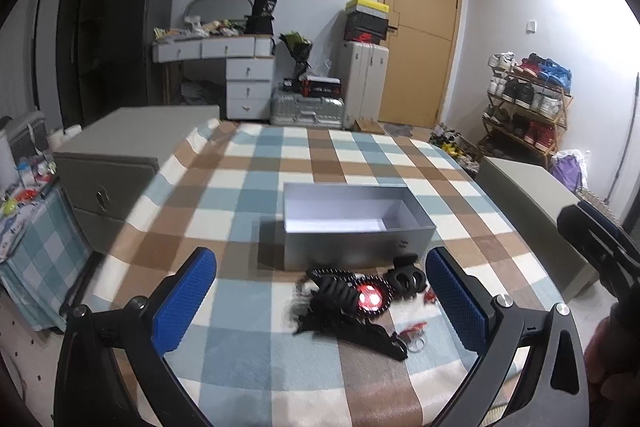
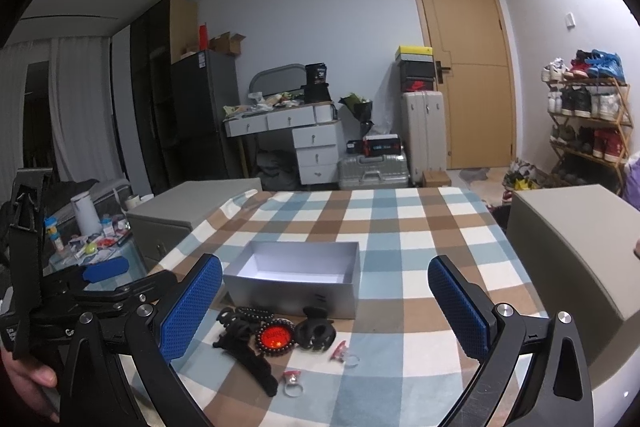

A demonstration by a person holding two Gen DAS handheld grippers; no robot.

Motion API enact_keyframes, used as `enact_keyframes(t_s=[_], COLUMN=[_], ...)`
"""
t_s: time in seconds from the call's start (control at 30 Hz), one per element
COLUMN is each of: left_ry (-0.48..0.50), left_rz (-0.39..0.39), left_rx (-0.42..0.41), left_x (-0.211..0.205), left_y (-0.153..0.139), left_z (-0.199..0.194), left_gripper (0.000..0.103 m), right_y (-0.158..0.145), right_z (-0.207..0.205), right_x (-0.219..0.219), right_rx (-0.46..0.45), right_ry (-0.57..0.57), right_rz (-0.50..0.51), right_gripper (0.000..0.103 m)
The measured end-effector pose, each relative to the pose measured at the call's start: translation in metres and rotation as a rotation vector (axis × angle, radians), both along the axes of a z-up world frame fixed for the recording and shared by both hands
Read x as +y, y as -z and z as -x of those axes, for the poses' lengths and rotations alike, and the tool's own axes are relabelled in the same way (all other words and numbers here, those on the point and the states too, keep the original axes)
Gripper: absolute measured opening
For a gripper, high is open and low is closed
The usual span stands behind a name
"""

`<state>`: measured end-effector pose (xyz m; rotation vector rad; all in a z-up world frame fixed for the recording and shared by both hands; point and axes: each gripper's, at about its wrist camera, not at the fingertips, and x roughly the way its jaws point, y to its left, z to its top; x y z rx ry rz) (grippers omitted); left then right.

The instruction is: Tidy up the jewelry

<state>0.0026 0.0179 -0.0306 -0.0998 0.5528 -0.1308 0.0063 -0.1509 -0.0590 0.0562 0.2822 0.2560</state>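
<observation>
An open grey box (image 1: 352, 231) (image 2: 296, 281) stands on the checked tablecloth (image 1: 280, 163) (image 2: 400, 227). In front of it lies a pile of accessories: a red round brooch (image 1: 370, 301) (image 2: 274, 337), a black claw clip (image 1: 406, 273) (image 2: 314, 331), a long black hair clip (image 1: 360, 331) (image 2: 248, 355), a black coil hair tie (image 2: 254, 313) and two small rings (image 2: 294, 385) (image 2: 346, 355). My left gripper (image 1: 320, 303) hovers open over the pile. My right gripper (image 2: 324, 311) is open too, above the pile and holding nothing. The left gripper also shows in the right wrist view (image 2: 104, 287).
Grey stools stand at the table's left (image 1: 120, 163) (image 2: 188, 211) and right (image 1: 536, 211) (image 2: 576, 247). A cluttered side table (image 2: 92, 247) sits at far left. Behind are a dresser (image 2: 304, 143), suitcases (image 2: 420, 131), a shoe rack (image 2: 588, 123) and a door (image 2: 468, 67).
</observation>
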Motion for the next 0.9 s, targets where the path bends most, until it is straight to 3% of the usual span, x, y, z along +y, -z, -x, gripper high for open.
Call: enact_keyframes(t_s=[0.23, 0.37, 0.6, 0.9], left_ry=[0.078, 0.115, 0.134, 0.105], left_rz=[0.042, 0.079, 0.077, 0.07], left_rx=[0.077, 0.162, 0.273, 0.279], left_x=[0.0, -0.002, -0.011, 0.004], left_y=[0.023, 0.042, 0.07, 0.073], left_z=[-0.001, -0.008, -0.02, -0.041], left_gripper=[0.102, 0.102, 0.102, 0.101], right_y=[0.012, 0.022, 0.041, 0.069], right_z=[-0.009, -0.013, -0.025, -0.039], right_x=[0.0, -0.002, -0.008, -0.013], right_rx=[0.034, 0.057, 0.106, 0.19], right_ry=[0.004, 0.007, 0.022, 0.01], right_rz=[0.005, 0.001, 0.003, -0.003], right_gripper=[0.103, 0.103, 0.103, 0.103])
